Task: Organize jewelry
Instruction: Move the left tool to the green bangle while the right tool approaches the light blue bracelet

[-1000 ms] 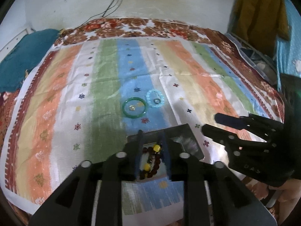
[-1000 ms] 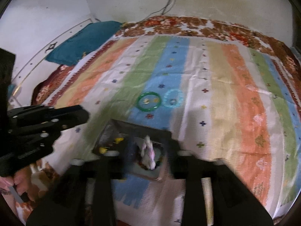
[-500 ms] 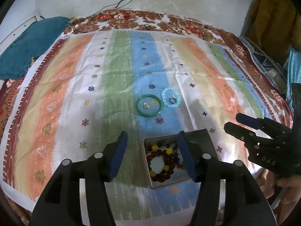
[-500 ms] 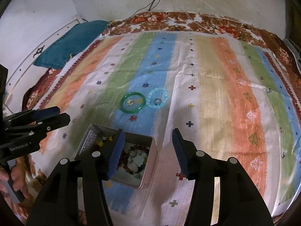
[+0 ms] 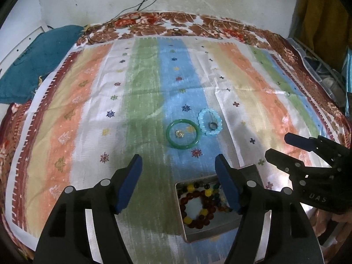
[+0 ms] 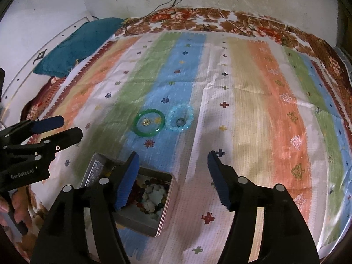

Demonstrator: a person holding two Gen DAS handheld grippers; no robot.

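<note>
- Both hand-held grippers are sitting low in the frame, each pointing down at the striped bedspread point(image 5: 143, 101). The left hand-held gripper point(image 5: 178, 183) has its jaws spread wide with nothing between them; they've just been opening. Same deal for the right hand-held gripper point(image 6: 172, 178): jaws apart, empty, just been opening too.
- The metal tin point(image 5: 205, 234) with the beaded bracelets in it is lying on the bed at the bottom of both views. In the left view it's sitting under the right-side finger; in the right view the tin point(image 6: 161, 225) is peeking out from behind the left-side finger. So it's lying between the two tools.
- What's left out, I'd guess: the green bangle point(image 5: 183, 133) and the pale blue bead bracelet point(image 5: 210, 124), lying flat, touching or nearly so, up-frame from the tin near the middle. Each has a small trinket sitting inside its loop: a gold bit point(image 5: 179, 133) and a dark ring point(image 5: 212, 125).
- In the left view the bangle is lying straight ahead, above the jaw gap. In the right view the bangle point(image 6: 149, 125) is sitting up and left of that gap. My call: left one's better lined up.
- Rings, so no long axis to worry about; it'll be pinching across a rim.
- Loads of open bedspread all around, edges well away. Only crowding is the two loops being so close.
</note>
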